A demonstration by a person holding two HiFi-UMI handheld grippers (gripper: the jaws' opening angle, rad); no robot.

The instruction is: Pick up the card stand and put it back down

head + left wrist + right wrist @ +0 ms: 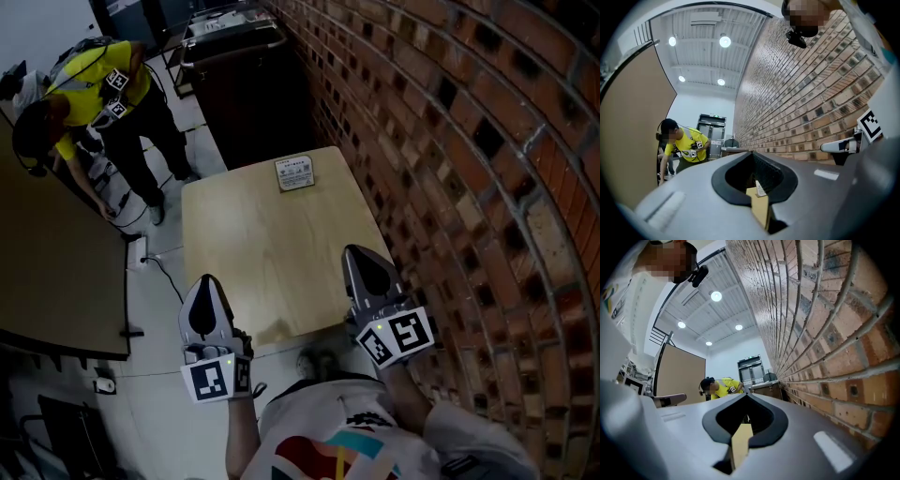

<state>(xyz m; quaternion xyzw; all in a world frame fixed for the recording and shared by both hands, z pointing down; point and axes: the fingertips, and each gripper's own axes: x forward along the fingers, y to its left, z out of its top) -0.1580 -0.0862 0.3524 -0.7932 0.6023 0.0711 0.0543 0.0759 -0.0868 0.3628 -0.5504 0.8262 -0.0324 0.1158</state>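
Note:
The card stand (pixel 294 173) is a small white printed card standing at the far edge of the light wooden table (pixel 272 253). Both grippers hover over the table's near edge, far short of the stand. My left gripper (pixel 206 286) is at the near left corner with its jaws together and nothing in them. My right gripper (pixel 364 261) is over the near right part, jaws together and empty too. In the left gripper view, a small white card (pixel 760 188) and a sliver of table show through the gap behind the closed jaws (pixel 752 154). The right gripper view shows its jaws (pixel 746 395) shut.
A curved brick wall (pixel 469 141) runs close along the table's right side. A person in a yellow shirt (pixel 94 94) bends over on the floor at far left. A brown panel (pixel 56 262) stands at left, a dark cabinet (pixel 253 84) beyond the table, and a power strip (pixel 138 253) with cable on the floor.

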